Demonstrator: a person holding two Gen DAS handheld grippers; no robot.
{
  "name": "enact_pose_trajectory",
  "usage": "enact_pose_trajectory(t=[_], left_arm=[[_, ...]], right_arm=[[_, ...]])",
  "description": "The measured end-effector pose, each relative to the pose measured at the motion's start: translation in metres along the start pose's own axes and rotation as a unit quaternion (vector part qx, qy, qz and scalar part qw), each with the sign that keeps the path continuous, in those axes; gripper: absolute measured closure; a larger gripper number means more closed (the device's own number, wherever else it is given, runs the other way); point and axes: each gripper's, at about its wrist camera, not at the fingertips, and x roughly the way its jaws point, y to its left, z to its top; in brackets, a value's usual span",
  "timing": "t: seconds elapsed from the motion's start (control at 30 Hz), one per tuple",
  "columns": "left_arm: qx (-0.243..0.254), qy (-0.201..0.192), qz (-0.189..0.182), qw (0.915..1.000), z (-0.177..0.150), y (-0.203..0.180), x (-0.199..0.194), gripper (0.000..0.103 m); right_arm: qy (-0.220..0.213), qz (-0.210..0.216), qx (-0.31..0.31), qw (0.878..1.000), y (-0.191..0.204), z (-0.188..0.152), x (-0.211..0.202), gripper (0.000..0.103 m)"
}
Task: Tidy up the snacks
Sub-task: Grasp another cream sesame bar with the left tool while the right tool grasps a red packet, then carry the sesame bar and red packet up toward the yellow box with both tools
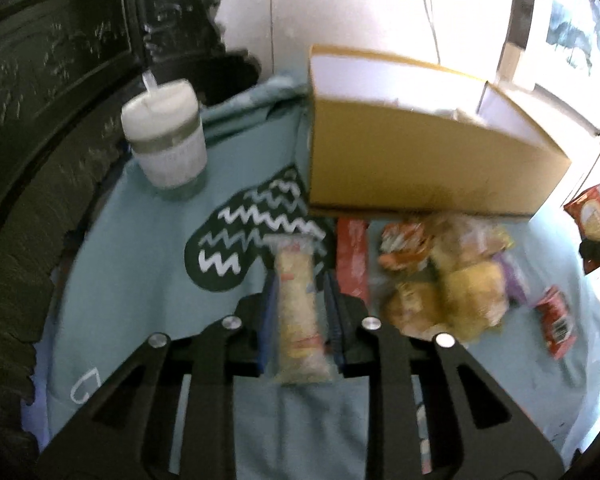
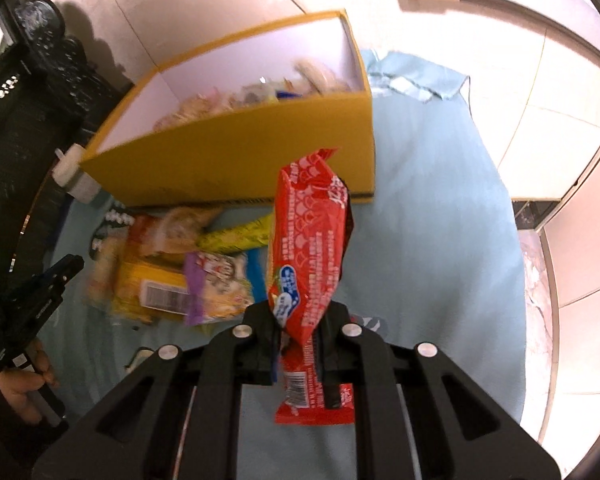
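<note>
A yellow cardboard box (image 1: 420, 160) with a white inside stands on a light blue cloth (image 1: 140, 240); in the right wrist view the box (image 2: 240, 160) holds several snacks. My left gripper (image 1: 298, 304) is shut on a pale clear-wrapped snack bar (image 1: 298, 312), in front of the box. My right gripper (image 2: 300, 336) is shut on a red snack packet (image 2: 308, 240), held up before the box's right end. A pile of loose snacks (image 1: 440, 276) lies on the cloth in front of the box, also in the right wrist view (image 2: 172, 268).
A white lidded cup (image 1: 164, 140) stands left of the box. A dark carved furniture piece (image 1: 40, 120) runs along the left. A small red packet (image 1: 556, 320) lies at the right. The cloth lies on pale floor tiles (image 2: 560, 120).
</note>
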Motion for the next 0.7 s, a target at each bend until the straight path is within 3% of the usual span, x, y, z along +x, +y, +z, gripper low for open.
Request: enact_pose_trajectory(t=[0.1,0.2,0.27,0.3,0.47,0.5,0.57,0.7], left_arm=[[0.008,0.008,0.009,0.9999,0.004,-0.001,0.001,0.080],[-0.006,0.043,0.017,0.9989,-0.004,0.007,0.017,0.077],[-0.007,0.058,0.020,0.9981,-0.008,0.010,0.031,0.052],[-0.005,0.063,0.020,0.9978,-0.009,0.012,0.040,0.047],[0.002,0.106,0.034,0.9938,-0.014,0.011,0.075,0.040],[-0.007,0.100,0.033,0.9944,-0.015,0.014,0.074,0.043],[-0.017,0.095,0.032,0.9948,-0.015,0.017,0.072,0.074],[-0.029,0.077,0.011,0.9965,-0.014,0.020,0.056,0.075]], right_arm=[[-0.003,-0.001,-0.009,1.000,0.009,0.001,-0.005,0.091],[-0.001,-0.001,-0.011,1.000,0.010,-0.004,-0.009,0.091],[0.003,-0.004,-0.014,1.000,0.011,-0.009,-0.010,0.091],[0.005,-0.005,-0.016,1.000,0.012,-0.012,-0.010,0.091],[0.017,-0.014,-0.023,0.999,0.015,-0.025,-0.012,0.091],[0.018,-0.016,-0.023,0.999,0.014,-0.027,-0.013,0.091],[0.017,-0.017,-0.022,0.999,0.012,-0.028,-0.015,0.091],[0.014,-0.016,-0.011,1.000,0.009,-0.028,-0.016,0.091]])
